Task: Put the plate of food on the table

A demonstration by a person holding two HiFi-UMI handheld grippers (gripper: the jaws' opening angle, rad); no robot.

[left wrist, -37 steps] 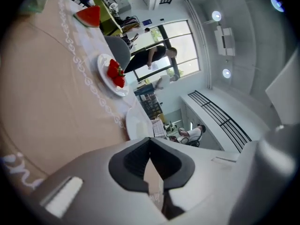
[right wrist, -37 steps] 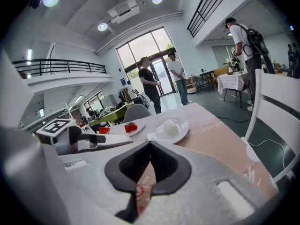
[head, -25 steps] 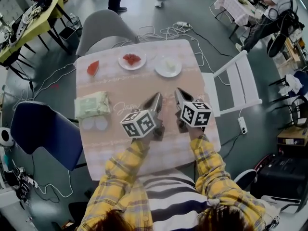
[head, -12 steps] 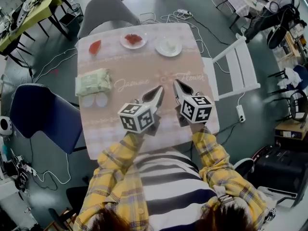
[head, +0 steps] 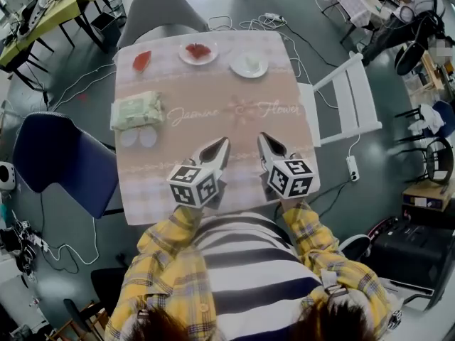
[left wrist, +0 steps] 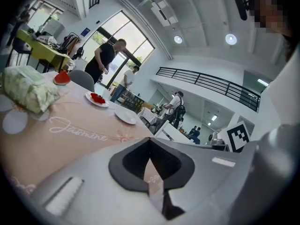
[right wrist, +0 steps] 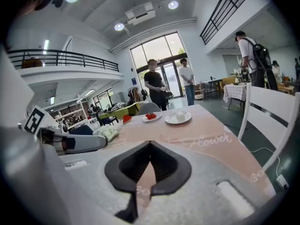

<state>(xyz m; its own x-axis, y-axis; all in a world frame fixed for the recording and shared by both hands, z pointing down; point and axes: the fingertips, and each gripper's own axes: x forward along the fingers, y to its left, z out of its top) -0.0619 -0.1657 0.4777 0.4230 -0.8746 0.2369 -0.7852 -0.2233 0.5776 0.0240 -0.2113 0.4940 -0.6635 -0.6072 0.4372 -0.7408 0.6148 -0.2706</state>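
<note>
At the far side of the pink-clothed table (head: 213, 112) stand a plate of red food (head: 197, 51) and a plate of white food (head: 249, 64). The left gripper view shows them as the red plate (left wrist: 97, 99) and the white plate (left wrist: 125, 116). In the right gripper view they are the red plate (right wrist: 151, 116) and the white plate (right wrist: 178, 117). My left gripper (head: 219, 146) and right gripper (head: 264, 142) hover side by side over the table's near part, far from both plates. Both are shut with nothing in them, as the left gripper (left wrist: 150, 142) and right gripper (right wrist: 150, 146) show in their own views.
A watermelon slice (head: 141, 60), a green packet of wipes (head: 136, 110) and two white discs (head: 138, 138) lie on the table's left side. A white chair (head: 348, 112) stands right, a blue chair (head: 64, 172) left, a grey chair (head: 160, 9) beyond. Cables lie on the floor; people stand in the background.
Both grippers have drawn back together toward the near edge of the table, away from the plates. The left one has rolled a little. Both stayed shut.
</note>
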